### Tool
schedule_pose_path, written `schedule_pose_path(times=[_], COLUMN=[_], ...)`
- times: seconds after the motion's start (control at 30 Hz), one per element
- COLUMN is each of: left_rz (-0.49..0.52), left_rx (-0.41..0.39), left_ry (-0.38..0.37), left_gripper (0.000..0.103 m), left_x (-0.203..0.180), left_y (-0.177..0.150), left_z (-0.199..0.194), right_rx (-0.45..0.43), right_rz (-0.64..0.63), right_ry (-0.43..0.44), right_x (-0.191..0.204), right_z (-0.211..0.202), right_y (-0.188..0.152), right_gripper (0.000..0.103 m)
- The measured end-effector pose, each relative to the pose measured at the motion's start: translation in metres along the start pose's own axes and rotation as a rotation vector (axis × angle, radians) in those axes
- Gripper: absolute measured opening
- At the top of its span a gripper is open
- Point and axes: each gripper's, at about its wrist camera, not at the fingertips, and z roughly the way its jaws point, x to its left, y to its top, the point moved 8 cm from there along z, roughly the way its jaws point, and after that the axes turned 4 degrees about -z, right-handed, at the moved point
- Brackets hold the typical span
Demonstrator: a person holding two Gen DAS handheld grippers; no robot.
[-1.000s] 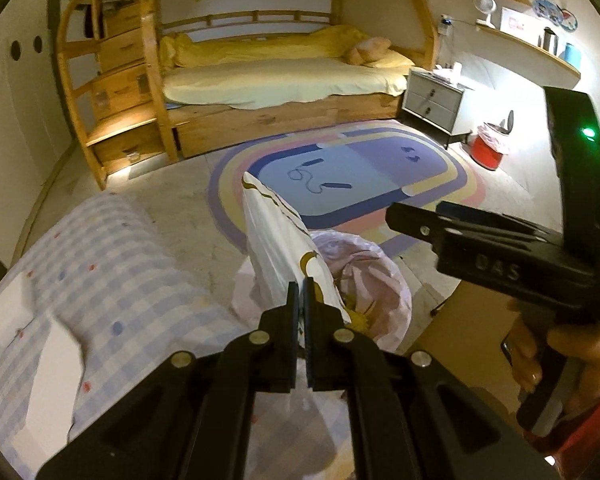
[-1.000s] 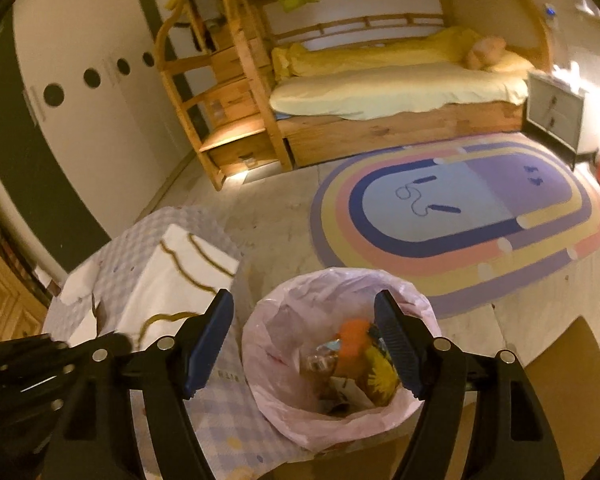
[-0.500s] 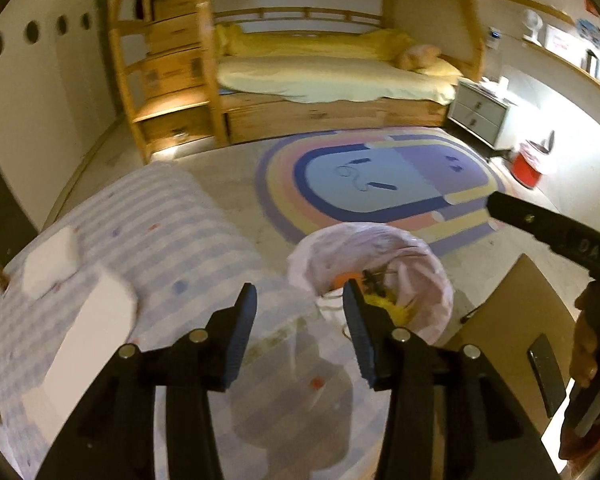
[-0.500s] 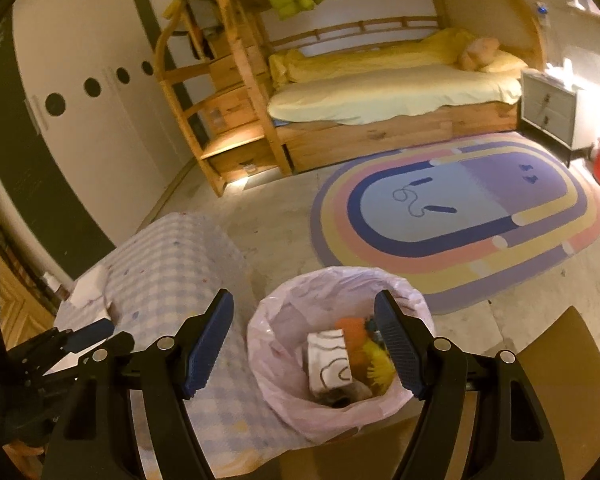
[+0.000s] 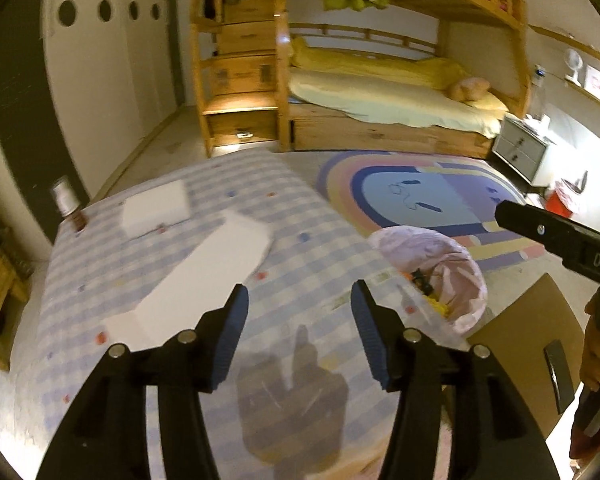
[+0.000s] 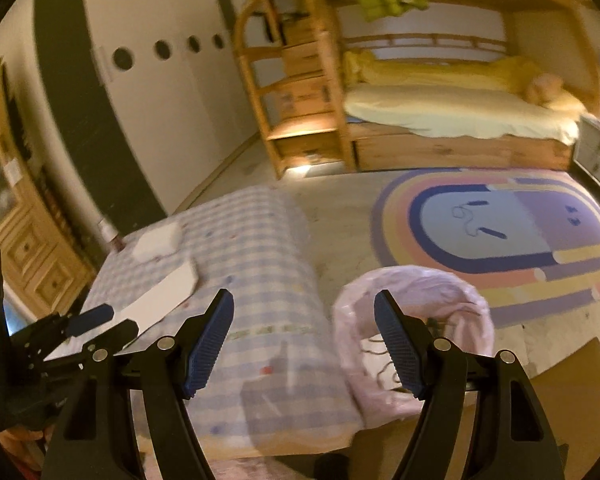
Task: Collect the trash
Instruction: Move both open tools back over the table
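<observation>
Black left hand-held gripper (image 5: 298,308) seemingly tilted over tablecloth (image 5: 308,240), empty.

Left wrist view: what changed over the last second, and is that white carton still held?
No. The left tool let go of the white patterned carton over the pink trash bag; its jaws are opening, empty, and it swung back over the checkered table. The right tool stayed open and empty. The white box and flat white piece stayed put.

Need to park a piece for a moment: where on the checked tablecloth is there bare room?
Free: the near part of the tablecloth, between the long white box and the pink trash bag; also its far right corner. Crowded: the far left, with the flat white box and a can.
</observation>
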Motion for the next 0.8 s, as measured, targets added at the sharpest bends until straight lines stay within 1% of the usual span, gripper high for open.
schedule_pose_path(times=[0.23, 0.33, 0.4, 0.47, 0.6, 0.67, 0.73, 0.8], left_rz=[-0.109, -0.149, -0.183, -0.209, -0.255, -0.273, -0.282, -0.284], left_rx=[-0.004, -0.010, -0.013, -0.013, -0.014, -0.017, -0.018, -0.016], left_ry=[0.089, 0.119, 0.141, 0.159, 0.189, 0.202, 0.212, 0.223], left_gripper=[0.055, 0.062, 0.070, 0.073, 0.075, 0.076, 0.076, 0.077], left_x=[0.065, 0.087, 0.105, 0.119, 0.143, 0.153, 0.159, 0.163], left_y=[-0.014, -0.020, -0.025, -0.028, -0.032, -0.033, -0.033, -0.032], left_z=[-0.017, -0.024, -0.028, -0.031, -0.036, -0.037, -0.038, -0.037], right_rx=[0.057, 0.078, 0.089, 0.099, 0.105, 0.105, 0.106, 0.111], right_rz=[-0.097, -0.124, -0.143, -0.162, -0.191, -0.197, -0.200, -0.209], right_ry=[0.065, 0.083, 0.096, 0.110, 0.134, 0.141, 0.147, 0.155], right_x=[0.059, 0.078, 0.091, 0.105, 0.126, 0.131, 0.135, 0.139], right_z=[0.017, 0.025, 0.031, 0.036, 0.043, 0.046, 0.051, 0.057], right_y=[-0.008, -0.012, -0.014, -0.016, -0.016, -0.016, -0.015, -0.015], right_gripper=[0.073, 0.072, 0.072, 0.071, 0.068, 0.061, 0.058, 0.053])
